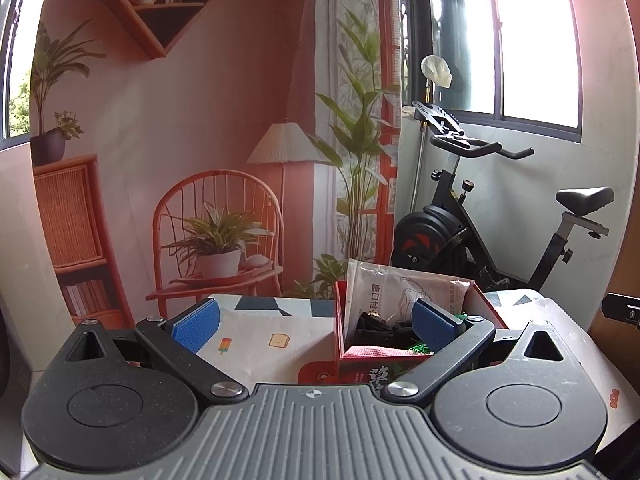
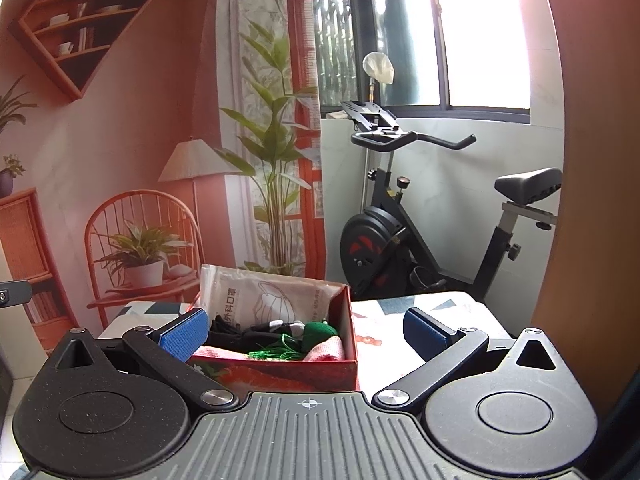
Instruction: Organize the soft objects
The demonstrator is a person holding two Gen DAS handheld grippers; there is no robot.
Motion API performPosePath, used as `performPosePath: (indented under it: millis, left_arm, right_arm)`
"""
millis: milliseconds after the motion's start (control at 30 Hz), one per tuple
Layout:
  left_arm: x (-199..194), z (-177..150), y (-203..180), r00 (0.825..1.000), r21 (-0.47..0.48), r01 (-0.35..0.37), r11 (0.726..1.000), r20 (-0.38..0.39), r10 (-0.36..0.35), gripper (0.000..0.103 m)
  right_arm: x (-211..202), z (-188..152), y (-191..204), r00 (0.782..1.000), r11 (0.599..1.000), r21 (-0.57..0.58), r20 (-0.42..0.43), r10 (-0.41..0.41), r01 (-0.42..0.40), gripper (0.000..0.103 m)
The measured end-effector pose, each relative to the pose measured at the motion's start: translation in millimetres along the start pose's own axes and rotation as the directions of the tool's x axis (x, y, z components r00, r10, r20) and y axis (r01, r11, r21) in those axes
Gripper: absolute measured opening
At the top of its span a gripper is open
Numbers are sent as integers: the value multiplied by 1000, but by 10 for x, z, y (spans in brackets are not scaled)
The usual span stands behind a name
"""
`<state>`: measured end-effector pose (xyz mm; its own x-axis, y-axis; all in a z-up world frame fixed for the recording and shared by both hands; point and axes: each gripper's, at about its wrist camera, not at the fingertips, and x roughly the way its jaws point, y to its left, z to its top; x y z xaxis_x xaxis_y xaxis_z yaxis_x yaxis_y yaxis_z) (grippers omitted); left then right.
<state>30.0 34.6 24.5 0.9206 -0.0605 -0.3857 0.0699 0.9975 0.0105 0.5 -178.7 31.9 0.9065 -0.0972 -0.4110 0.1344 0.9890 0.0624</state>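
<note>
Both claws were spread wide and gripped nothing: the left claw (image 1: 316, 322) hung above the worktop (image 1: 256, 336), and the right claw (image 2: 306, 330) hung over the same patterned cloth. Seen from the left wrist, the left blue pad (image 1: 196, 324) sat over the cloth near a small popsicle print (image 1: 225, 345) and a toast print (image 1: 276, 340), while the right blue pad (image 1: 434, 326) overlapped the open top of the red box (image 1: 340, 320). That box stood on the worktop toward the right half of this view, with a mask packet (image 1: 384, 292) leaning upright against its far side, dark fabric (image 1: 372, 330) bunched in the middle, a pink cloth (image 1: 372, 351) at the near edge and green tassel threads (image 1: 418, 347) beside it. From the right wrist, the red box (image 2: 344, 320) lay left of centre, its near left corner behind the left blue pad (image 2: 184, 334); inside were the mask packet (image 2: 272, 296), black fabric (image 2: 228, 334), a green plush piece (image 2: 320, 330), green threads (image 2: 276, 352) and pink cloth (image 2: 328, 350). Bare worktop (image 2: 384, 320) showed between the box and the right blue pad (image 2: 426, 330). Behind the worktop stood a printed backdrop (image 2: 140, 140) and, farther right, an exercise bike (image 2: 400, 232) under a window (image 2: 480, 40).
</note>
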Motion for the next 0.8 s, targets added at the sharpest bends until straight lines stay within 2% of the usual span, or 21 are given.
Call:
performPosePath:
  millis: [800]
  left_arm:
    - [17,-18,25,1000,-27,25,999,-1,-25,103]
  right_arm:
    - [5,0,12,1000,1000,-4,0,-3,3,103]
